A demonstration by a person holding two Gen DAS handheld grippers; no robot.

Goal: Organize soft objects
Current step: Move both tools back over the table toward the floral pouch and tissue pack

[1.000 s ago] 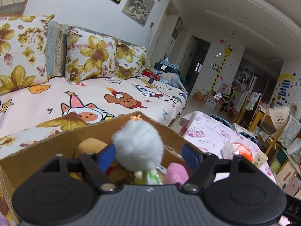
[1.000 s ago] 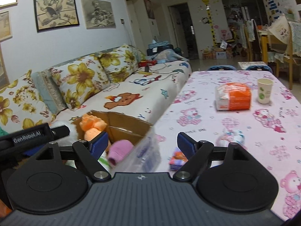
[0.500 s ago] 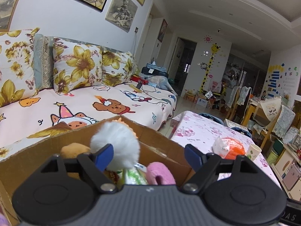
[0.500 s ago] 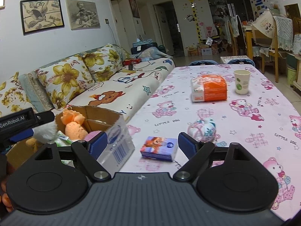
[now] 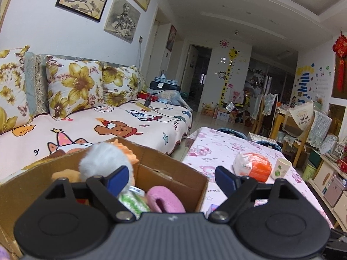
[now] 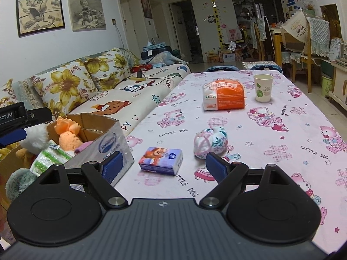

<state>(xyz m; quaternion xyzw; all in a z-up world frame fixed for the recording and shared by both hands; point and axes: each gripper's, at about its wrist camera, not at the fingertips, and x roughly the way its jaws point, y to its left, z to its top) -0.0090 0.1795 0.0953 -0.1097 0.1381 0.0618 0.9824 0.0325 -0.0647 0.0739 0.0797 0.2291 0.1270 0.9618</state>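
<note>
The table (image 6: 271, 130), covered with a pink bear-print cloth, fills the right and middle of the right wrist view. The cardboard box (image 6: 108, 145) stands at its left edge, in the lower left of that frame, and it already holds several soft things: an orange plush toy (image 6: 66, 134), a white fluffy pompom (image 5: 102, 162), a green-and-white striped plush (image 6: 51, 158) and a pink ring-shaped soft toy (image 5: 164, 201).

A second ago the white pompom stood between the fingers of the left hand-held gripper (image 5: 171, 177). Now it sits at the left of that gripper, beside the left finger, and the jaws are wide apart with nothing between them. I judge that this toy is released into the box and this step is finished.

The right hand-held gripper (image 6: 164, 164) has turned away from the box toward the table; its jaws are also wide apart and empty. Just in front of it, in the lower middle of the frame, lie a small tissue pack (image 6: 161, 160) and a pink-and-white fabric ball (image 6: 210, 142). Farther back are an orange tissue package (image 6: 224, 95) and a paper cup (image 6: 263, 87). The fabric ball seems to be the next soft thing to collect.
</note>
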